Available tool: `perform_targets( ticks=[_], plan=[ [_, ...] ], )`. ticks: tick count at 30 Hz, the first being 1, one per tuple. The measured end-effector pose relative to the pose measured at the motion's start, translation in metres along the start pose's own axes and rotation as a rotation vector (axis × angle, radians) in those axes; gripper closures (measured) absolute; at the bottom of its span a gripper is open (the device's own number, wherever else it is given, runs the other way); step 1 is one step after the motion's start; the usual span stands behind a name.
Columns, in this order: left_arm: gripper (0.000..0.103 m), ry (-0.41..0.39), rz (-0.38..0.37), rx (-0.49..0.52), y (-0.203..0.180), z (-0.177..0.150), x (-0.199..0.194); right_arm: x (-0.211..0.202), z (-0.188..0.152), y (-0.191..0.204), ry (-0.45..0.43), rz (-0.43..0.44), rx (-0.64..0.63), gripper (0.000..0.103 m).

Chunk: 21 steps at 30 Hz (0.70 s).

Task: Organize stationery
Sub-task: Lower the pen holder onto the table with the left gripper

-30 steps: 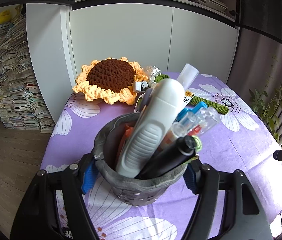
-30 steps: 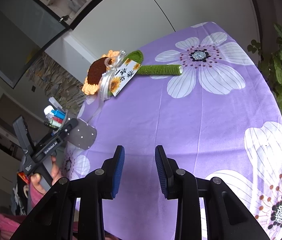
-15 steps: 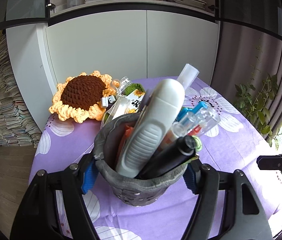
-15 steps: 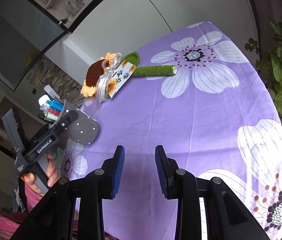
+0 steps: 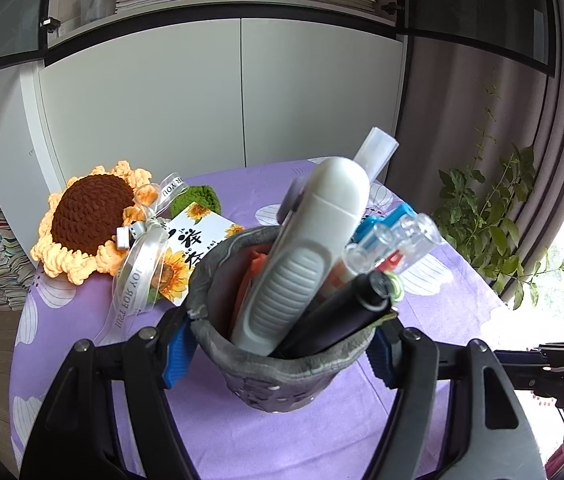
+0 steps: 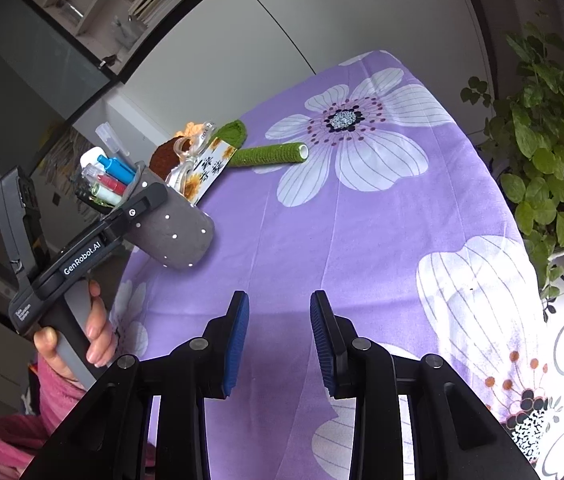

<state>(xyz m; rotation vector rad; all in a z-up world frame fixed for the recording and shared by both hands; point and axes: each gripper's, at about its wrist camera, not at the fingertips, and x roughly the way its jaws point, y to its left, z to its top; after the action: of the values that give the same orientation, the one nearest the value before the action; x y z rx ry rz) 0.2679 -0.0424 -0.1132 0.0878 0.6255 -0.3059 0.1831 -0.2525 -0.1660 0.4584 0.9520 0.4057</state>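
The left tongs (image 5: 277, 354) clamp the grey pen pouch (image 5: 277, 376), tilted above the bench (image 6: 362, 240) beside the crochet sunflower (image 5: 89, 216); right tongs (image 6: 279, 336) gape empty, well apart.

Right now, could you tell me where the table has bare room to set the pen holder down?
The purple tablecloth is bare between the right gripper and the crochet sunflower. It is crowded where the pen holder, in the left gripper, nears the flower's card.

Grey pen pouch (image 5: 282, 376) with white dots, holding a white tool (image 5: 302, 256), black pen (image 5: 334, 320) and blue marker (image 6: 119, 170). Behind the pouch: brown-centred yellow crocheted sunflower (image 5: 89, 220); beneath it, purple tablecloth (image 6: 362, 240) with white flowers.
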Motion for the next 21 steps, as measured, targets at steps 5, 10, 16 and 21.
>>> perform_targets(
  ticks=[5, 10, 16, 21],
  plan=[
    [0.032, 0.068, 0.018, 0.03, -0.006, -0.009, 0.021, -0.003, 0.001, -0.009, -0.015, -0.003, 0.018, 0.07],
    [0.032, 0.059, 0.025, 0.05, -0.007, -0.008, 0.018, -0.002, 0.002, -0.012, -0.015, -0.002, 0.025, 0.07],
    [0.022, 0.048, 0.037, 0.058, -0.006, -0.009, 0.013, 0.002, 0.003, -0.009, -0.008, 0.009, 0.016, 0.07],
    [0.015, 0.045, 0.045, 0.051, -0.004, -0.009, 0.008, 0.001, 0.003, -0.004, -0.01, 0.008, 0.008, 0.07]
  ],
)
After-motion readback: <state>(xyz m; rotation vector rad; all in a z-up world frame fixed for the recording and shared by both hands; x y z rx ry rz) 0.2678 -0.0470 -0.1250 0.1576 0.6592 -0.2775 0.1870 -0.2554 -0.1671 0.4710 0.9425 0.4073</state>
